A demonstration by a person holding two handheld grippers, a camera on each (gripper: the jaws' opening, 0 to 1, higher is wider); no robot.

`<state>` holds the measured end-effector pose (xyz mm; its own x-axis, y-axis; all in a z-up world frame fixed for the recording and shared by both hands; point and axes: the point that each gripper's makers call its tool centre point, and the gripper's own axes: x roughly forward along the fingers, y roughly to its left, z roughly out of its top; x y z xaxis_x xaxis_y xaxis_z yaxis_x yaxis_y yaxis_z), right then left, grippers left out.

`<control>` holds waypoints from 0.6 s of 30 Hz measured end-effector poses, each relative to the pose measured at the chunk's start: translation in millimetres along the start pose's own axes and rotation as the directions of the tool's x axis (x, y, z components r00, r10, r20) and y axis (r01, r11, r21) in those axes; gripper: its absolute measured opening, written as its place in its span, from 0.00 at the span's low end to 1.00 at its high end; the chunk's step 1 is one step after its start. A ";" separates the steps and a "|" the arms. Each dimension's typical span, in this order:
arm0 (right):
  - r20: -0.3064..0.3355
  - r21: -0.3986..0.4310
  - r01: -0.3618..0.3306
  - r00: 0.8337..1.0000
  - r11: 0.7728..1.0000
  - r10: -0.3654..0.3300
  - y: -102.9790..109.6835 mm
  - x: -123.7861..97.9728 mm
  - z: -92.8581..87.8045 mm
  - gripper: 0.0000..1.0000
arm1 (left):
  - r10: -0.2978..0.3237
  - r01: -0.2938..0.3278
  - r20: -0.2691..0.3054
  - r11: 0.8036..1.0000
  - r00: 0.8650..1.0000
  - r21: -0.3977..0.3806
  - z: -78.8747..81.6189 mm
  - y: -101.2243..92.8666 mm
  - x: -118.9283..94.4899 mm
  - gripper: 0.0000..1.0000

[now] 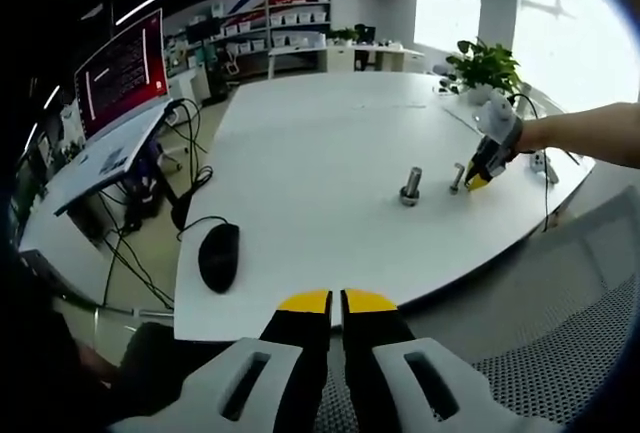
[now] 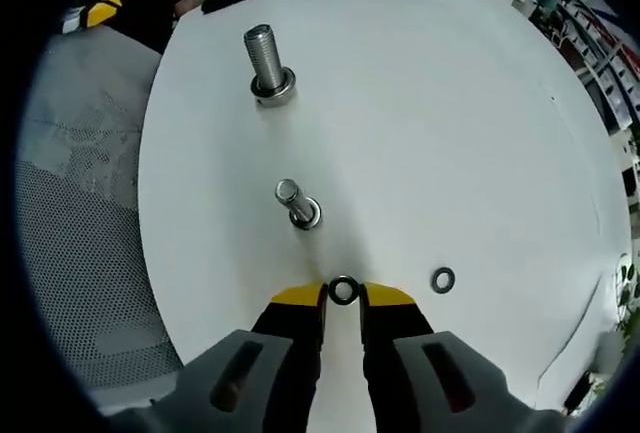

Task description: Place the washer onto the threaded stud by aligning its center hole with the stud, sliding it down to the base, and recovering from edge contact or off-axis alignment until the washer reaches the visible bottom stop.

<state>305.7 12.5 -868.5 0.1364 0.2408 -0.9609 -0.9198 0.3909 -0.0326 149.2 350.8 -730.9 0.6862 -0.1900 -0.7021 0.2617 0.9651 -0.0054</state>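
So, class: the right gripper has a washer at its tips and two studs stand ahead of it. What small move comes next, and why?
Probably carry the washer, held between the right gripper jaws, forward over the nearer stud and centre its hole above the tip. That stud stands just ahead and bare; the larger stud is farther.

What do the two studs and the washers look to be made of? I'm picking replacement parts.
The larger threaded stud looks like bare steel: grey, shiny highlights along its threads and base collar. The smaller stud looks the same, with a brighter polished tip. The washer between the right gripper tips and the spare washer look dark, perhaps black-finished metal or rubber; the pictures leave that open.
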 end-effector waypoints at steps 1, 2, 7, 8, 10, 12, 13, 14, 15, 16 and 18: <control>0.004 -0.001 0.002 1.000 1.000 -0.001 0.1 0.0 -0.2 0.16 | 0.000 0.000 -0.001 1.000 1.000 0.000 -0.1 0.0 0.1 0.01; 0.010 0.000 0.006 1.000 1.000 -0.006 -0.8 0.5 -0.3 0.16 | 0.000 0.000 -0.003 1.000 1.000 -0.001 -0.1 0.1 0.3 0.01; 0.012 0.007 0.024 1.000 1.000 -0.024 -0.9 -0.7 0.1 0.20 | 0.003 -0.003 -0.002 1.000 1.000 -0.005 0.7 0.6 0.6 0.01; 0.007 -0.002 0.038 0.999 0.999 -0.038 -3.5 -1.8 0.0 0.24 | 0.003 -0.003 -0.002 1.000 1.000 -0.006 0.8 0.7 0.8 0.01; 0.000 0.023 0.015 1.000 1.000 -0.015 -1.3 -1.7 -2.9 0.25 | 0.002 -0.002 -0.005 1.000 1.000 -0.005 0.7 0.8 1.1 0.01; 0.005 0.055 -0.004 1.000 0.998 0.004 0.8 -1.8 -4.8 0.24 | 0.002 -0.002 -0.005 1.000 1.000 -0.003 0.8 0.8 1.1 0.01; 0.010 0.059 -0.001 1.000 0.998 0.000 0.2 -1.9 -5.0 0.24 | 0.002 -0.002 -0.004 1.000 1.000 -0.003 0.9 0.7 1.1 0.01; 0.018 0.067 0.001 1.000 0.998 -0.003 0.5 -2.0 -4.6 0.24 | 0.002 -0.002 -0.002 1.000 1.000 -0.003 1.3 0.7 1.1 0.01; 0.020 0.072 0.003 1.000 0.997 -0.004 0.9 -2.0 -4.4 0.24 | 0.002 -0.002 -0.001 1.000 1.000 -0.003 1.4 0.7 1.1 0.01; 0.020 0.074 0.003 1.000 0.997 -0.005 1.2 -2.1 -4.5 0.23 | 0.002 -0.002 -0.001 1.000 1.000 -0.002 1.5 0.7 1.1 0.01; 0.018 0.065 0.002 1.000 0.998 -0.003 3.3 -1.6 -4.1 0.20 | 0.001 -0.001 -0.001 1.000 1.000 -0.003 1.6 0.5 1.1 0.01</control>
<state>301.0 9.7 -868.2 0.1455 0.2557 -0.9557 -0.8938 0.4482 -0.0161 151.1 350.8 -730.5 0.6860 -0.1885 -0.7028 0.2589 0.9659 -0.0063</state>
